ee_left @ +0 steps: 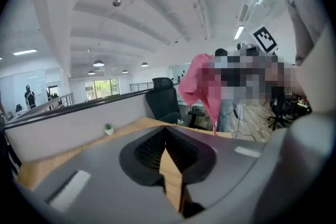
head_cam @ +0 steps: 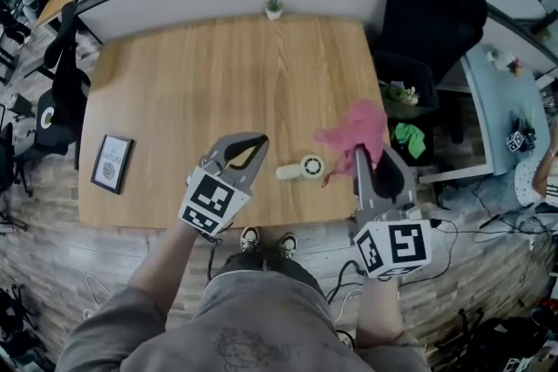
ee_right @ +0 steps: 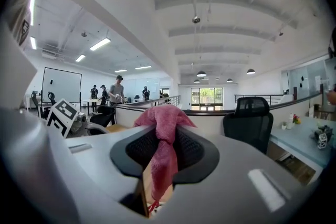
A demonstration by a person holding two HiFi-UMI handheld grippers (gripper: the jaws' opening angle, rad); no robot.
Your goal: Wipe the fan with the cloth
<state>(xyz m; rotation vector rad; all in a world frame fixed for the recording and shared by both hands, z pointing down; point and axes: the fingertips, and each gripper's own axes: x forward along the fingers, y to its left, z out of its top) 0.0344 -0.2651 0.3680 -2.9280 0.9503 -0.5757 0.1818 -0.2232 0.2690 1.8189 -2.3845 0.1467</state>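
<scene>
A small white hand-held fan [head_cam: 305, 169] lies on its side near the front edge of the wooden table [head_cam: 218, 74]. My right gripper [head_cam: 360, 154] is held up over the table's front right corner, shut on a pink cloth [head_cam: 357, 128]. In the right gripper view the cloth [ee_right: 160, 118] is bunched above the right gripper [ee_right: 163, 136] and hangs down between its jaws. My left gripper [head_cam: 260, 138] hovers left of the fan, shut with nothing in it. In the left gripper view the left gripper [ee_left: 166, 131] has its jaws closed together, and the pink cloth [ee_left: 197, 86] hangs beyond them.
A framed picture [head_cam: 112, 162] lies at the table's left front. A small potted plant [head_cam: 274, 8] stands at the far edge. A black office chair [head_cam: 436, 13] and a bin [head_cam: 405, 96] with a green cloth [head_cam: 408, 138] beside it are right of the table.
</scene>
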